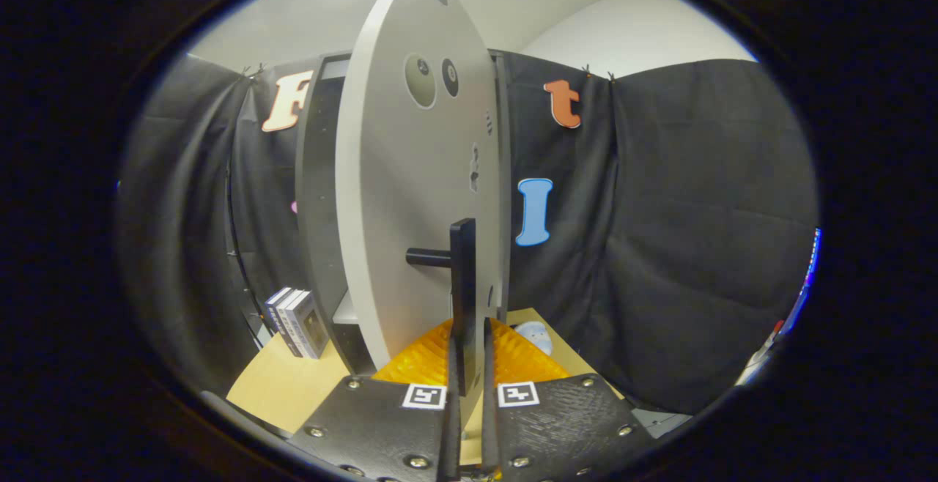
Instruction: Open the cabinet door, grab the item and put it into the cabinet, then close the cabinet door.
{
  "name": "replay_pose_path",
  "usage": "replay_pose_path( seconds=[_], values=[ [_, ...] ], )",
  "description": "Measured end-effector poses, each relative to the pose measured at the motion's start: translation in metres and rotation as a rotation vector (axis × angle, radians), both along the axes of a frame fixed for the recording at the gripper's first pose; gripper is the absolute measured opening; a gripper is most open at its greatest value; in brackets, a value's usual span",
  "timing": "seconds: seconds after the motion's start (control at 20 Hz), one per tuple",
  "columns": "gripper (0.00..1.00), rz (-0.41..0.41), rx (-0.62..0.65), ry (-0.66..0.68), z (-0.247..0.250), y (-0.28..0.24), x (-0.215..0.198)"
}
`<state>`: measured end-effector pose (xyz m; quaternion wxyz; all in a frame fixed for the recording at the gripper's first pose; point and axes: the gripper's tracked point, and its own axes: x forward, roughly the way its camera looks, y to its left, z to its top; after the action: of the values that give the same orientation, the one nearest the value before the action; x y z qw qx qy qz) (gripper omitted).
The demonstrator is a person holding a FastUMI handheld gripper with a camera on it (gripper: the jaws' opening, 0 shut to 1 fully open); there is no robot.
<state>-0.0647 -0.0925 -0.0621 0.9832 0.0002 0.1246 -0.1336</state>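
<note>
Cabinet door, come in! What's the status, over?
Hand-held gripper shut on door handle. Cabinet door swung partly open. Boxes waiting on the table left of the cabinet. Nothing blocking the door.

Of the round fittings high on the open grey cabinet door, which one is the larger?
On the grey cabinet door, the pale round disc is larger; the dark round cap sits beside it. The gripper is shut on the black bar handle.

gripper point(469, 350) fingers nearly together, clamped on a bar
</note>
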Motion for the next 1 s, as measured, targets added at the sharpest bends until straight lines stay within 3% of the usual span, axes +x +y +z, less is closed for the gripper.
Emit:
replay_pose_path(
  seconds=[0.15,0.25,0.35,0.6,0.85,1.0],
  values=[
    [0.11,-0.031,0.023,0.03,-0.009,-0.007,0.0],
    [0.02,-0.063,0.013,0.059,-0.012,-0.022,-0.013],
    [0.03,-0.085,-0.017,0.063,-0.009,-0.039,-0.018],
    [0.01,-0.042,0.068,0.056,-0.013,-0.058,-0.017],
    [0.15,-0.085,0.034,0.046,-0.011,-0.087,-0.032],
    [0.15,-0.136,0.033,0.047,-0.014,-0.1,-0.045]
  ],
)
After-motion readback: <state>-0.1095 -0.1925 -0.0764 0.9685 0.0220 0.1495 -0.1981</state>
